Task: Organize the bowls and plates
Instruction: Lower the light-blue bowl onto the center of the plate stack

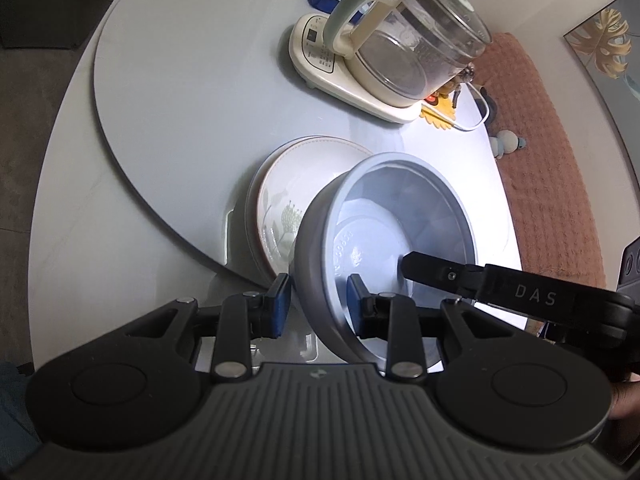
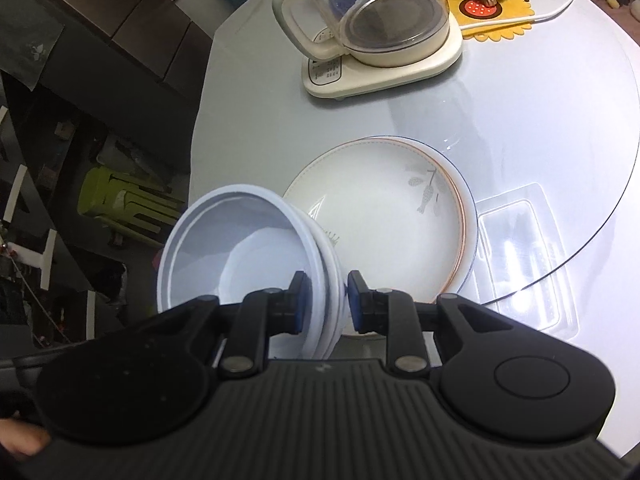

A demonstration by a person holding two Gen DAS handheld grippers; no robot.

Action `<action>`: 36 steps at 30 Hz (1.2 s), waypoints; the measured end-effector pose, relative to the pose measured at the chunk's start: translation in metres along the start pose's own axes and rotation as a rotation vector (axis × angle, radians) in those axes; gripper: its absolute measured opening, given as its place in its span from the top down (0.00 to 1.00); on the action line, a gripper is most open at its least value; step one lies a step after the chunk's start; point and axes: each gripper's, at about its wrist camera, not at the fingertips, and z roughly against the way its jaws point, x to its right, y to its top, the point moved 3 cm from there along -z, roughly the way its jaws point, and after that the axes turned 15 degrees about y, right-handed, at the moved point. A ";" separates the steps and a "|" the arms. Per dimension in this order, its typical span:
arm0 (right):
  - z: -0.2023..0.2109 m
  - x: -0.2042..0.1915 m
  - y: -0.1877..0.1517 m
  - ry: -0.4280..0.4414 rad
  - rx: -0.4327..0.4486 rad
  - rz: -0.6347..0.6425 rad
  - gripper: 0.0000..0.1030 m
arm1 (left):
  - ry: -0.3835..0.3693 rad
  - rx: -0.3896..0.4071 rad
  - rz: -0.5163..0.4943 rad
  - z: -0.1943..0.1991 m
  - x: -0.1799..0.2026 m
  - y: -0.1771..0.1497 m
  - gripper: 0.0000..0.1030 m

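Bowl (image 1: 384,240): pale, plastic, tipped steeply on edge, its opening turned sideways. It is held above the near side of the plates (image 1: 288,184), overlapping their rim in both views. Moulded lettering shows on its inner floor in the left wrist view.

Left gripper (image 1: 319,300): jaws narrowed on the bowl's rim, one blue pad (image 1: 282,300) outside the wall, the other inside. It points at 12 o'clock across the table.

Right gripper (image 2: 324,304): jaws likewise narrowed on the bowl's (image 2: 248,252) rim, one pad inside and one outside. In the left wrist view its black finger enters from 3 o'clock and reaches into the bowl. It is angled toward 12 o'clock, with the table edge running off at 9 o'clock. A bit of skin shows at the lower left of the right wrist view; the hand is otherwise hidden.

Plates (image 2: 384,224): a stack, white with an orange rim line and grey leaf print on top, a blue-rimmed edge showing below. It lies flat on the glass turntable (image 2: 560,120), centre frame.

A clear plastic tray (image 2: 516,248) lies just beside the plates at 3 o'clock in the right wrist view. At 12 o'clock, well apart from the plates, a glass kettle (image 1: 424,40) stands on its cream base (image 1: 340,80). A yellow coaster (image 2: 492,20) lies past the kettle.
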 end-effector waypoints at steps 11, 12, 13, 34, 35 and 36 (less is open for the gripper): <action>-0.021 0.027 0.039 -0.011 -0.026 0.003 0.76 | 0.024 -0.037 -0.005 -0.043 0.022 0.035 0.66; -0.023 0.029 0.042 -0.015 -0.029 0.005 0.76 | 0.037 -0.033 -0.017 -0.044 0.026 0.036 0.66; -0.025 0.031 0.043 -0.021 -0.034 0.011 0.76 | 0.048 -0.030 -0.029 -0.046 0.029 0.038 0.66; -0.054 0.064 0.054 -0.026 -0.105 0.022 0.76 | 0.117 -0.103 -0.029 -0.097 0.043 0.044 0.66; -0.054 0.065 0.054 -0.023 -0.107 0.022 0.76 | 0.120 -0.103 -0.027 -0.097 0.042 0.045 0.66; -0.056 0.065 0.055 -0.021 -0.110 0.029 0.76 | 0.121 -0.102 -0.024 -0.098 0.042 0.045 0.66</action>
